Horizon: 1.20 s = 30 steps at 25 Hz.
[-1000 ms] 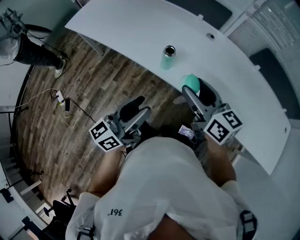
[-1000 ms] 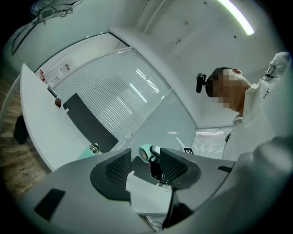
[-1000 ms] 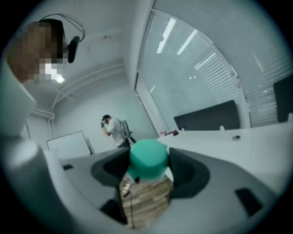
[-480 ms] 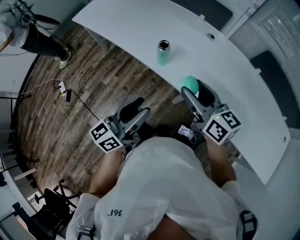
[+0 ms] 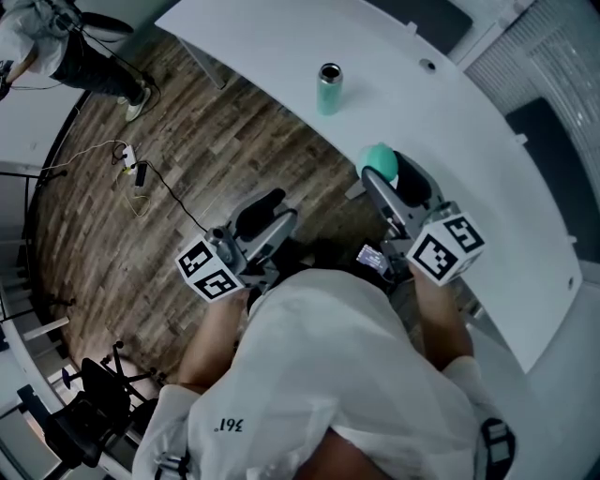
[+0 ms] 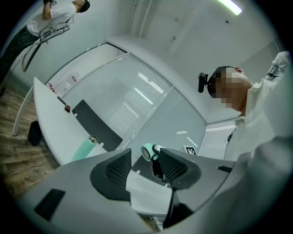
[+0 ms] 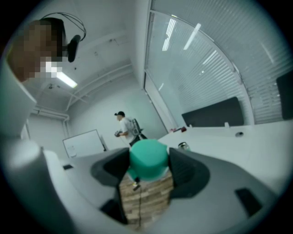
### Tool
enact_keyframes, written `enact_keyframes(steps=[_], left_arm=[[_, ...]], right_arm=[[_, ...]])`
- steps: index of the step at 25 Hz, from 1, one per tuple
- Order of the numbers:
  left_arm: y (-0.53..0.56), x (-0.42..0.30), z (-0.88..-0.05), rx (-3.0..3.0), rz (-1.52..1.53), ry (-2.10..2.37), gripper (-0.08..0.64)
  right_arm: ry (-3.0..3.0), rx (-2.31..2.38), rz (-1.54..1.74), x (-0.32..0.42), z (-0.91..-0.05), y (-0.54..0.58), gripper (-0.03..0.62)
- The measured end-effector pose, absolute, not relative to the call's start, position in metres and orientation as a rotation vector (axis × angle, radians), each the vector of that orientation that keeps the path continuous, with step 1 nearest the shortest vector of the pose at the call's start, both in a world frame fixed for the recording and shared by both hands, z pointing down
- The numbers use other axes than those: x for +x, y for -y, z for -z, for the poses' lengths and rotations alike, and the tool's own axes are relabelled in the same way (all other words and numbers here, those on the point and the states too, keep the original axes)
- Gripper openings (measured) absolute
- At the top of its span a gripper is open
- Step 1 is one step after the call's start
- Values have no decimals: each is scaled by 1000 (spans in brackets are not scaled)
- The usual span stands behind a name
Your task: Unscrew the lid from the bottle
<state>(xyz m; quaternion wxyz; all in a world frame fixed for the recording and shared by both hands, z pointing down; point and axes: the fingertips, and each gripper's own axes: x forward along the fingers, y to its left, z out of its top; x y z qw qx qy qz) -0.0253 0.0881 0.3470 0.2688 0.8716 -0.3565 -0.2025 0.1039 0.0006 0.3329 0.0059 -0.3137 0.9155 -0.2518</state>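
Note:
A mint-green bottle [image 5: 329, 89] stands upright near the front edge of the curved white table [image 5: 469, 141], its metal mouth bare. It also shows as the bottle [image 6: 84, 148] in the left gripper view and the bottle [image 7: 183, 146] in the right gripper view. The green lid [image 5: 380, 162] sits between the pads of my right gripper [image 5: 382, 180], which is shut on it off the table's edge. Close up, the lid [image 7: 148, 159] fills the right gripper [image 7: 148, 167]. My left gripper [image 5: 274, 214] hangs over the floor, open, with nothing between its pads [image 6: 118, 169]. The lid [image 6: 147, 151] shows beyond them.
Wooden floor [image 5: 187, 159] lies under both grippers, with cables [image 5: 131, 183] at the left. Another person [image 5: 66, 47] stands at the far upper left. A black chair [image 5: 89, 403] is at the lower left. Dark panels [image 5: 431, 19] line the table's far side.
The head view has swung a little, so the bottle and table sit slightly differently in the picture. Both grippers keep their poses; the lid stays gripped. The far person has shifted.

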Motion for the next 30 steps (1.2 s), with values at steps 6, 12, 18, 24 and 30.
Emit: enact_keyframes(steps=[6,12,18,24,30], left_arm=[[-99,-32,-344,2351,539,947,212],[-104,-56,-336,2360,506,921,212],[-113,-76,-331,2359,488,881,212],[-109,-80,-330,2370,491,853,212],[-110,-79,-335,2365,488,831,212]], right_arm=[[-2832,-1033,784,107,-331,-11,282],[-2795,-1100,755,93,-320,-17,282],[-2769,-1145,755,76,-313,-30,282],[-2759,-1187,733,77,-310,-25,282],[-2751,-1223,723,80,-312,-28,282]])
